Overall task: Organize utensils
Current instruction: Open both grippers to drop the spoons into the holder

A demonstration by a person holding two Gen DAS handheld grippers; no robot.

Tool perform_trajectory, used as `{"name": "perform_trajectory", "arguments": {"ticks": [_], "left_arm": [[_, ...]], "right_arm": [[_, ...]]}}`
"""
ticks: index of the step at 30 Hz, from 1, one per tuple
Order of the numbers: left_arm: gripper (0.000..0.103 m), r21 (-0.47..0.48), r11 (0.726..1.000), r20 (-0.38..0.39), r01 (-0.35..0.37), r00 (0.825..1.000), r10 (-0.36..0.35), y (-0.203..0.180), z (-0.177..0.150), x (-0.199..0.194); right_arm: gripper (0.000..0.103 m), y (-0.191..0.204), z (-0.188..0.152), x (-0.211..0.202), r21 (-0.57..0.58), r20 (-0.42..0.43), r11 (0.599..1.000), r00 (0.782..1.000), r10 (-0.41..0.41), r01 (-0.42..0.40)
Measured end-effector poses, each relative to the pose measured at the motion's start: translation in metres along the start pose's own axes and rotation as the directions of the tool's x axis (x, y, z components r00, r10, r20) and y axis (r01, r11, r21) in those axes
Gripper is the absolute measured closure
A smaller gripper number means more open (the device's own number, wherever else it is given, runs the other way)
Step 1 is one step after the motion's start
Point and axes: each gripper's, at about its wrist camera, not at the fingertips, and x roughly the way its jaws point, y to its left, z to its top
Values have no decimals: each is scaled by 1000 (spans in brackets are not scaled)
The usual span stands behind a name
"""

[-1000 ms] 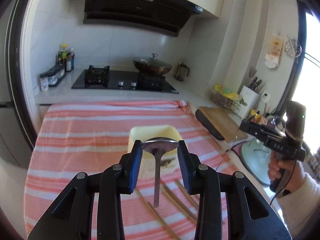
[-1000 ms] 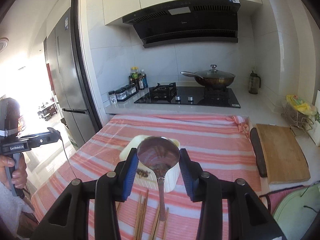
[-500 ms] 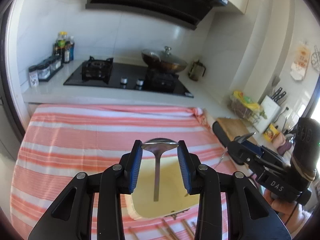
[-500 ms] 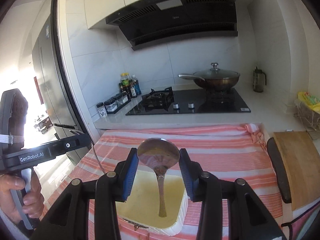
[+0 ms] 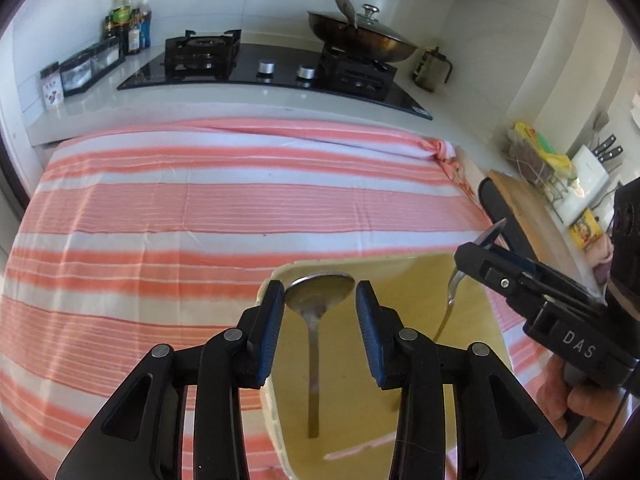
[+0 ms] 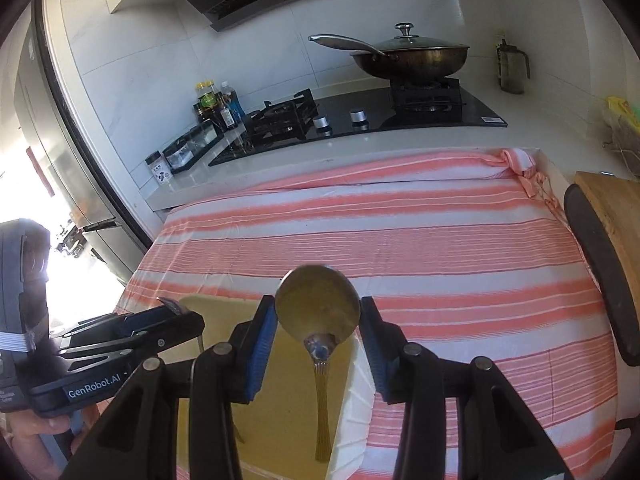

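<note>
My left gripper (image 5: pixel 320 300) is shut on the bowl of a steel spoon (image 5: pixel 316 312), whose handle hangs down into a cream rectangular bin (image 5: pixel 344 270). My right gripper (image 6: pixel 318 316) is shut on the bowl of a second spoon (image 6: pixel 320 304), its handle hanging into the same bin (image 6: pixel 208 308). In the left wrist view the right gripper (image 5: pixel 492 236) sits over the bin's right side with its spoon handle (image 5: pixel 450 308) dangling. In the right wrist view the left gripper (image 6: pixel 172 308) sits at the bin's left side.
The bin rests on a pink-and-white striped cloth (image 5: pixel 200 216). Behind it is a black gas hob (image 5: pixel 264 68) with a lidded wok (image 5: pixel 360 36). A wooden cutting board (image 6: pixel 612 208) lies to the right; bottles and jars (image 5: pixel 124 32) stand at the back left.
Both grippers have moved forward and down over the bin, so both spoon handles now hang inside it. The chopsticks on the cloth have dropped out of view.
</note>
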Motion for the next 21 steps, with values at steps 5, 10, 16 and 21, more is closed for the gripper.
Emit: {"name": "perform_trajectory", "arguments": {"ticks": [5, 10, 16, 21], "left_arm": [[50, 23, 999, 12, 25, 1000, -25, 2, -15, -26], [26, 102, 995, 11, -14, 1000, 13, 11, -78, -91], [13, 88, 996, -19, -24, 999, 26, 28, -193, -169], [11, -53, 998, 29, -37, 999, 39, 33, -258, -194]], "right_arm": [[58, 3, -4, -28, -9, 39, 1000, 999, 28, -28], [52, 15, -48, -103, -134, 71, 991, 997, 19, -9], [46, 12, -165, -189, -244, 65, 967, 996, -60, 75], [46, -5, -258, -222, -205, 43, 962, 984, -174, 179]]}}
